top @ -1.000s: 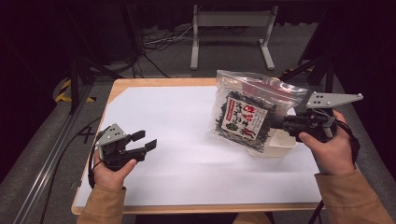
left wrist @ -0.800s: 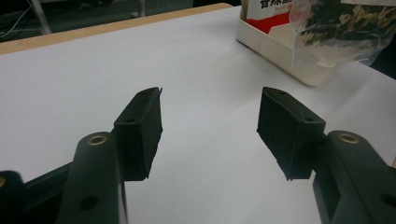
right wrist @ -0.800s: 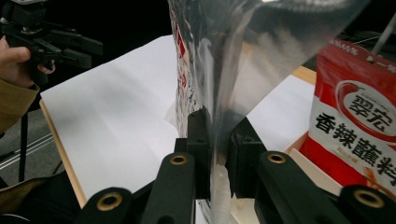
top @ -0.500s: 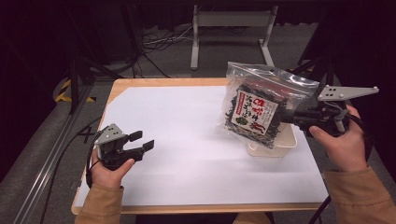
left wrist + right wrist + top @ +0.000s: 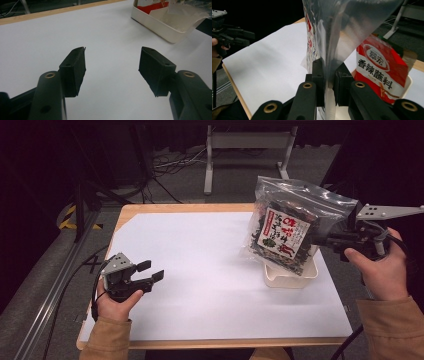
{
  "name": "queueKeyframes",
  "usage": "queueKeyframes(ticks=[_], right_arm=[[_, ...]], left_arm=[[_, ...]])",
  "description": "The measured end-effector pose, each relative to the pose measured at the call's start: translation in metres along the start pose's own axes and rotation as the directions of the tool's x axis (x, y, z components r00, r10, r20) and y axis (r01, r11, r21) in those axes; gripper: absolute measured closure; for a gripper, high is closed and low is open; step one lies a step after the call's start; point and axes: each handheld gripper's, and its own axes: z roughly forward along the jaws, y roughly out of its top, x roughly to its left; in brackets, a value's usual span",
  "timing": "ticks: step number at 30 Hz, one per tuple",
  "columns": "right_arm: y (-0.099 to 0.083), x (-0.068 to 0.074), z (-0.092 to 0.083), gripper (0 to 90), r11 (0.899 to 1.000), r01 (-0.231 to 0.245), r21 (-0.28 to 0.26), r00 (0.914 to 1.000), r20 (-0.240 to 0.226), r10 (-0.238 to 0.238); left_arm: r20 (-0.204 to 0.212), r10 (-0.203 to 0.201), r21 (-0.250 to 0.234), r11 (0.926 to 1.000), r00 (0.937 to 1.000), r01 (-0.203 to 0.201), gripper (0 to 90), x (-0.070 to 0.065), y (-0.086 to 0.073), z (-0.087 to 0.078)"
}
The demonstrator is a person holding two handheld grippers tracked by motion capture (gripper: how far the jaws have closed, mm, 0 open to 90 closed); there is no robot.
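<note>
You are gripping the seaweed bag (image 5: 287,232) in your right gripper (image 5: 334,239) above the white-covered worktop (image 5: 210,270); your left gripper (image 5: 150,272) is hovering open and empty, and the room behind is lying dark.

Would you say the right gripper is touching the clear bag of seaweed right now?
Touching: in the right gripper view, the right gripper's jaws are clamped on the clear bag's edge, with the plastic pinched between them.
</note>
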Motion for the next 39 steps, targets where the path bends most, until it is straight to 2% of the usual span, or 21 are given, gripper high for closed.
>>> queueKeyframes(ticks=[12,20,24,29,33,39], right_arm=[[0.003,-0.012,-0.01,80.6,0.999,-0.038,0.0,0.9971,0.066,0.038],[0.004,-0.018,-0.011,80.5,0.998,-0.059,0.005,0.9891,0.136,0.057],[0.004,-0.021,-0.01,80.5,0.998,-0.063,0.002,0.9864,0.152,0.062],[0.001,-0.025,-0.007,80.5,0.997,-0.073,0.004,0.9795,0.189,0.071],[-0.004,-0.029,-0.001,80.4,0.996,-0.093,0.002,0.9758,0.199,0.091],[-0.01,-0.035,0.007,80.4,0.994,-0.108,0.029,0.9694,0.225,0.099]], left_arm=[[-0.009,-0.001,0.008,1.0,1.0,0.001,37.6,0.002,-0.001,0.001],[-0.017,-0.004,0.018,0.9998,0.9998,0.004,37.1,0.004,-0.002,-0.001],[-0.019,-0.007,0.019,0.9998,0.9998,0.007,37.0,0.005,-0.002,-0.001],[-0.023,-0.002,0.019,0.9998,0.9997,0.002,36.7,0.005,-0.003,-0.001],[-0.024,-0.003,0.02,0.9998,0.9997,0.003,36.5,0.005,-0.003,-0.001],[-0.024,-0.005,0.02,0.9998,0.9997,0.006,36.2,0.005,-0.003,0.0]])
